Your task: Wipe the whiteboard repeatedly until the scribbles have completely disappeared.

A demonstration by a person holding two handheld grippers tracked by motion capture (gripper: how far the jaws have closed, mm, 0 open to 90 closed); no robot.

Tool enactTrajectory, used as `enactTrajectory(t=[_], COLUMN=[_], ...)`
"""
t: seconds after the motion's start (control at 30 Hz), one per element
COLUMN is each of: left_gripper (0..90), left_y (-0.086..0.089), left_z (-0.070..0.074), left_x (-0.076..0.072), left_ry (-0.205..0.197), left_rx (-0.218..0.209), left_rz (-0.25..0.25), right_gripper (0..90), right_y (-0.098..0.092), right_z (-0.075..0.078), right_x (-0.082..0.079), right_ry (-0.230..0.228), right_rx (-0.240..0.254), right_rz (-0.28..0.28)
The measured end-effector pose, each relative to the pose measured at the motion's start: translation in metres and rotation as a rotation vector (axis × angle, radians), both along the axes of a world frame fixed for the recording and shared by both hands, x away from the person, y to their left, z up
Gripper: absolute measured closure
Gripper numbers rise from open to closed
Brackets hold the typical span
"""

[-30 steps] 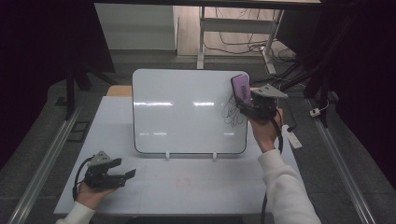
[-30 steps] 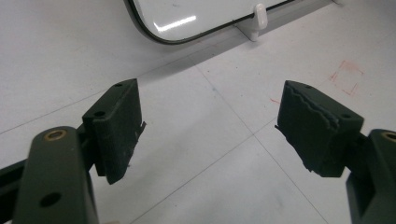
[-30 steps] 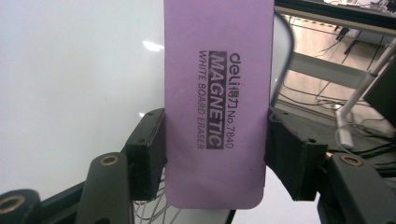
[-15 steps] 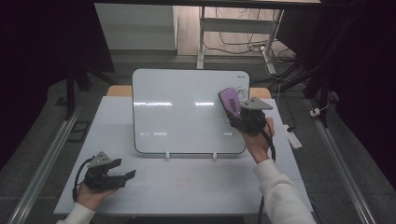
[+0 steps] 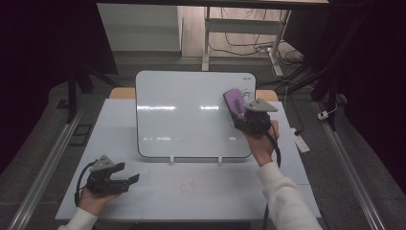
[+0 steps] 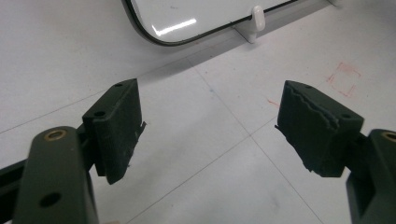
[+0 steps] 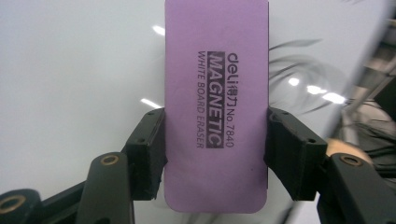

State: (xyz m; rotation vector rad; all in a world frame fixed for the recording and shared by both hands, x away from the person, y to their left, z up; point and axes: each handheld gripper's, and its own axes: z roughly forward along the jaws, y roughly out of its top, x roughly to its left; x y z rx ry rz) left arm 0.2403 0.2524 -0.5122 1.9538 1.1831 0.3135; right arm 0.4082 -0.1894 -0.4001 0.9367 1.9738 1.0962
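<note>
While your right gripper point(image 7: 215, 154) pinches the flat purple eraser point(image 7: 216, 102) by its long edges, that rounded slab lies against the glossy whiteboard point(image 5: 186, 115), beside dark looping scribbles point(image 7: 299, 65) at the upper right. Your left gripper point(image 6: 210, 126) gapes wide and empty above the matte white table point(image 6: 224, 154).

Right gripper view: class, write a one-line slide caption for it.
Right gripper shut on a purple magnetic whiteboard eraser, held against the whiteboard beside dark scribbles.
</note>
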Motion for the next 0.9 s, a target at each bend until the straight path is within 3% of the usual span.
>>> enactTrajectory(t=[0.2,0.37,0.5,0.8,0.9], left_gripper=[23.0,23.0,23.0,23.0,23.0], left_y=[0.0,0.0,0.003,0.005,0.005], left_z=[0.002,0.002,0.002,0.001,0.001], left_x=[-0.001,-0.001,-0.001,0.0,0.001], left_ry=[-0.007,-0.008,-0.005,-0.002,0.0], left_rx=[-0.005,-0.006,-0.014,-0.016,-0.019], left_rz=[0.003,0.0,0.007,0.004,0.007], right_gripper=[41.2,41.2,41.1,41.1,41.0], right_y=[0.013,0.009,0.003,-0.01,-0.008], right_z=[-0.03,-0.028,-0.018,0.025,0.028], right_x=[-0.025,-0.023,-0.014,0.026,0.03], right_ry=[0.035,0.05,0.024,-0.045,-0.053], right_rx=[-0.023,-0.01,-0.005,0.074,0.074], right_rz=[0.074,0.065,0.023,-0.098,-0.106])
